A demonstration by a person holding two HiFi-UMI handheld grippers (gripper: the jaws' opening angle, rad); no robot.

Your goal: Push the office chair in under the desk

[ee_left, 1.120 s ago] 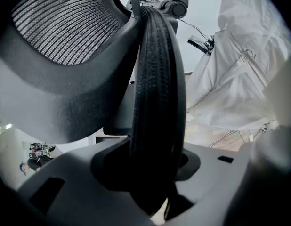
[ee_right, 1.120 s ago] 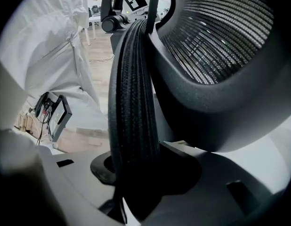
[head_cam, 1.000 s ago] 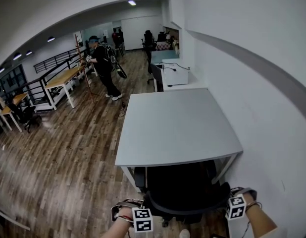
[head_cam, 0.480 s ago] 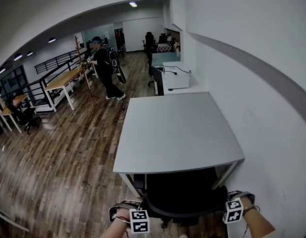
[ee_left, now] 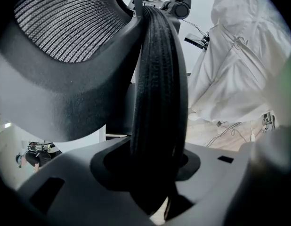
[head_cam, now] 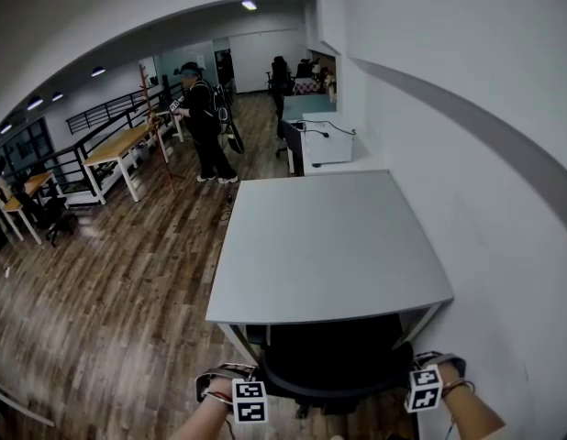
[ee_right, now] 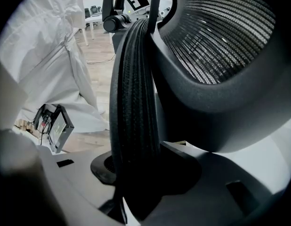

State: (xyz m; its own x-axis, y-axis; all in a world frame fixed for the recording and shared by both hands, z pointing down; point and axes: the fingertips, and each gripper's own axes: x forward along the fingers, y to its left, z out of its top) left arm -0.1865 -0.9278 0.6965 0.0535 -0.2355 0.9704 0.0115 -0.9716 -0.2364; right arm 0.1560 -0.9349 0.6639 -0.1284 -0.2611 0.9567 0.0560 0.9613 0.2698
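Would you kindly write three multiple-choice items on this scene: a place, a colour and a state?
1. Where is the seat of the office chair relative to the desk? A on top; B mostly underneath; C far off.
2. What colour is the chair? A red; B white; C black.
3. How is the left gripper? A shut on the chair's back rim; B open, empty; C out of view.
B, the desk top hides it; C, mesh and frame are black; A, its jaws clamp the rim.

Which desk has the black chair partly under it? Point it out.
The big grey desk nearest the camera: the black chair sits partly under its near edge. The white desk and wooden table stand farther off.
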